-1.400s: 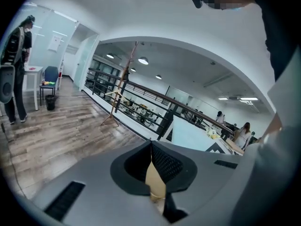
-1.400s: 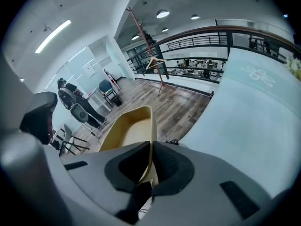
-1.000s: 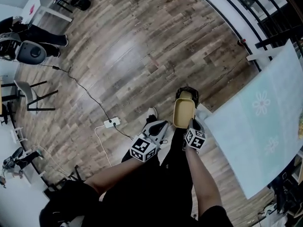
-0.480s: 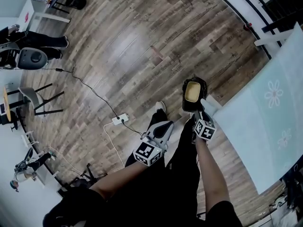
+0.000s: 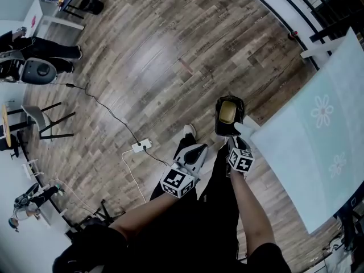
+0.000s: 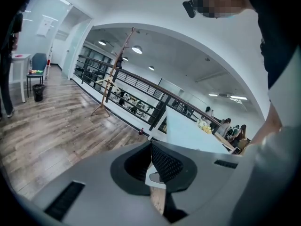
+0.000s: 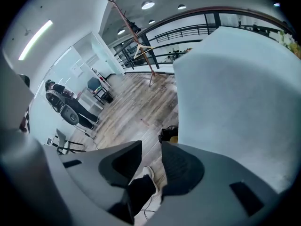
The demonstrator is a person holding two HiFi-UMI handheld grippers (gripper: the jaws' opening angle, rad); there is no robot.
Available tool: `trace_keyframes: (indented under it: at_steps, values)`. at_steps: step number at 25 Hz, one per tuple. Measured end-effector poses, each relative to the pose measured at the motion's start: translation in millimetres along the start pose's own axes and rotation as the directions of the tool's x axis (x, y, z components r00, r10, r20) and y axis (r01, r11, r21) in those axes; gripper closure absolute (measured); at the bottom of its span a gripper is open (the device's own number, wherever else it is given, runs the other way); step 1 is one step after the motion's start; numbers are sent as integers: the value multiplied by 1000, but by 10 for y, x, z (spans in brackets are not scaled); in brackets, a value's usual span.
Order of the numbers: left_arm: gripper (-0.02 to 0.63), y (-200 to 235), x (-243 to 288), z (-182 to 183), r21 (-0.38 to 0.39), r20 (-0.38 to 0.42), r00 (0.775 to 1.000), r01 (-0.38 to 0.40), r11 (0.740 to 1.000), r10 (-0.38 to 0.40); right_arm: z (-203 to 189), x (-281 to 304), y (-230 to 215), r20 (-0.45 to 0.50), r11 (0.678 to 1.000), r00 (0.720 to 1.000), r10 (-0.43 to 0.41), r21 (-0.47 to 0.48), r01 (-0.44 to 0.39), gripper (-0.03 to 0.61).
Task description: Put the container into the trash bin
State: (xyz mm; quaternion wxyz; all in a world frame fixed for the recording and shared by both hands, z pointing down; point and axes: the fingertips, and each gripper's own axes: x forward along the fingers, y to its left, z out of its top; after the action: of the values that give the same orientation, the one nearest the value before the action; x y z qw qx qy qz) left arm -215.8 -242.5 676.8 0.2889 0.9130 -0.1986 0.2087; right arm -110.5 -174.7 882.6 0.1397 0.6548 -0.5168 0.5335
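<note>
The yellow container (image 5: 227,111) lies inside the black trash bin (image 5: 218,121) on the wooden floor, beside the table's corner. My right gripper (image 5: 233,141) hangs just above the bin's near rim, open, with nothing between its fingers. In the right gripper view the bin (image 7: 166,134) shows past the open right gripper (image 7: 151,145), with a bit of yellow in it. My left gripper (image 5: 196,151) is held in front of the person's legs, left of the bin. In the left gripper view the left gripper (image 6: 150,144) has its pads meeting at the tips and holds nothing.
A table with a pale blue flowered cloth (image 5: 307,152) stands right of the bin. A power strip (image 5: 139,147) with cables lies on the floor at the left. The person's shoe (image 5: 187,132) is near the bin. Chairs and a person (image 5: 34,44) are far left.
A second ago my right gripper held the yellow container over the bin. It has let go, and the container now lies in the bin. The left gripper has hardly moved.
</note>
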Motion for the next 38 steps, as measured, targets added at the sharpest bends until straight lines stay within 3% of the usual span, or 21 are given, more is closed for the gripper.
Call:
trace_keyframes:
  at_steps: [6,9,14,19,23,25,28,30,34,37,38]
  values:
    - [598,181,-229,246,38,46,999,-1,999,-1,161,-395,344,78,999,997,18,31,-21,443]
    - [598,214,-388,399,85,44,998,48,995,-52,362,-747,491,171,998,985,-20,64,9,452]
    - [598,62,-749,469,161,3,982,184,970,-186,431,-1470,669,322,989,940,-112,131,73,534]
    - [598,-418,-914,397,204,-71,936,353,913,-346,395,-2302,945,465,983,870,-163,156,101,543]
    - [598,-969,-822,454,254,-83,885,464,849,-459,338,-2976,1028,599,973,781,-177,226,47,541]
    - [598,-1347,-803,467,301,-90,860,504,810,-502,226,-3311,991,637,973,746,-194,224,62,541]
    - [598,-2075,-812,440,392,-112,796,585,710,-595,55,-3870,848,682,968,687,-249,168,185,541]
    - [598,-2609,-862,400,434,-121,744,635,639,-657,-71,-4272,700,722,961,635,-275,197,192,541]
    - [598,-3642,-939,208,480,-127,686,675,561,-716,-384,-5108,328,781,949,540,-314,243,200,541]
    - [598,-4392,-1032,-74,540,-156,647,689,484,-746,-682,-5638,5,803,942,497,-329,244,231,541]
    - [598,-4620,-1074,-159,549,-156,636,692,469,-756,-781,-5795,-107,808,940,485,-334,244,240,541]
